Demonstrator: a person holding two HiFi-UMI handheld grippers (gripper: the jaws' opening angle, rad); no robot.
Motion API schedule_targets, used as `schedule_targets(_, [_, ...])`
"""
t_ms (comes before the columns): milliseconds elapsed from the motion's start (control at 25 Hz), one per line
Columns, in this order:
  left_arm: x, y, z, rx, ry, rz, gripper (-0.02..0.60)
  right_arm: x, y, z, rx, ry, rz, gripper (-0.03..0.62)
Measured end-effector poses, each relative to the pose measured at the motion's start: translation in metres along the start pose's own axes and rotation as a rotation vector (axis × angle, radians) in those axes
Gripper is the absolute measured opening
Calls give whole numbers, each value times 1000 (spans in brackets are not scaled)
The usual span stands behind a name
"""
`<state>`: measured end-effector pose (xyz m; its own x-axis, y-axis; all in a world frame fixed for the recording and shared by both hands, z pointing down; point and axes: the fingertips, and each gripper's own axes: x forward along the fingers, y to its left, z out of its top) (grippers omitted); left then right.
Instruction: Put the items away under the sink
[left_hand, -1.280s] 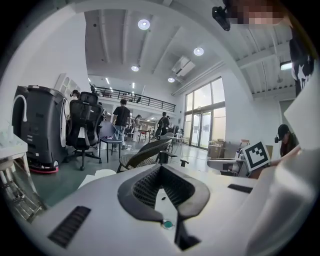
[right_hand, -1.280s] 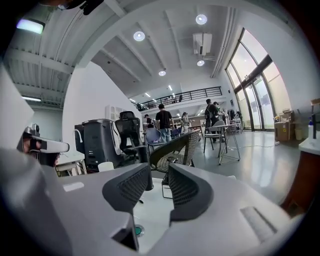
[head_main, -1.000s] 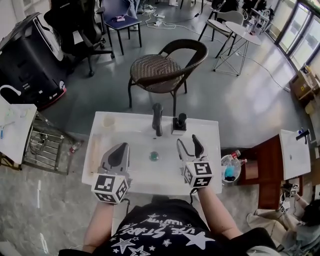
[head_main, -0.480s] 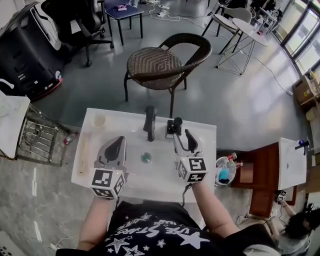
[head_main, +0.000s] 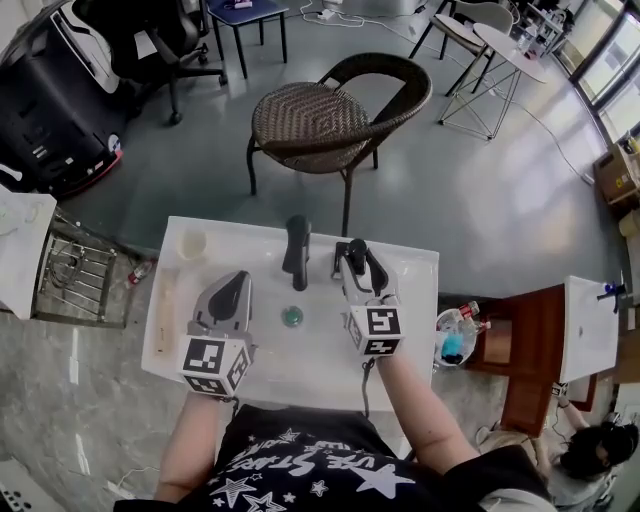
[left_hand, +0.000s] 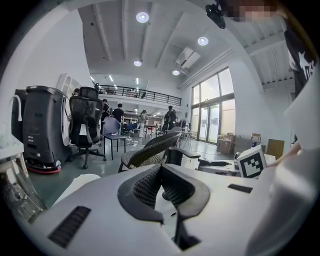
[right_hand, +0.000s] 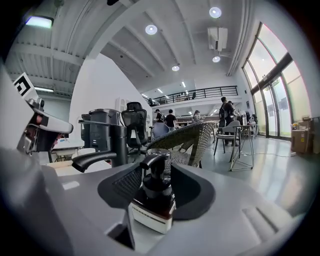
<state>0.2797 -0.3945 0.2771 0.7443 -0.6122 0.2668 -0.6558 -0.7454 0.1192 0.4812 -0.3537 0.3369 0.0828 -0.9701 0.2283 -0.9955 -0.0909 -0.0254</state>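
Observation:
A dark soap dispenser (head_main: 354, 256) (right_hand: 153, 196) with a black pump stands at the back of the white sink (head_main: 412, 275), right of the black faucet (head_main: 296, 250) (right_hand: 111, 144). My right gripper (head_main: 356, 252) (right_hand: 156, 186) has its two pads on either side of the dispenser's body; its jaws have just been closing, and they now grip the bottle. My left gripper (head_main: 238, 286) (left_hand: 162, 169) hovers over the sink's left half, shut, with nothing between its fingers. A green drain (head_main: 292, 317) lies in the basin between the two grippers.
A pale round item (head_main: 192, 243) and a long pale strip (head_main: 165, 300) lie on the sink's left ledge. Behind the sink stands a wicker chair (head_main: 318, 112). A bin of bottles (head_main: 457, 340) and a wooden cabinet (head_main: 522, 345) are at the right, a wire rack (head_main: 70, 278) at the left.
My right gripper has moved forward to the back of the sink and now has the soap dispenser between its jaws. The left gripper shifted forward a little and stayed shut.

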Motion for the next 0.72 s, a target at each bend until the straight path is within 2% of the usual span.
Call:
schedule_targets(240, [2,0,-3,-1,9,6,9,10,-3,-1,-8,-13,-19,172])
schedule_targets(720, [-5,4,-7,2,18,37,9,18,-2,1,-33,-52,-24,101])
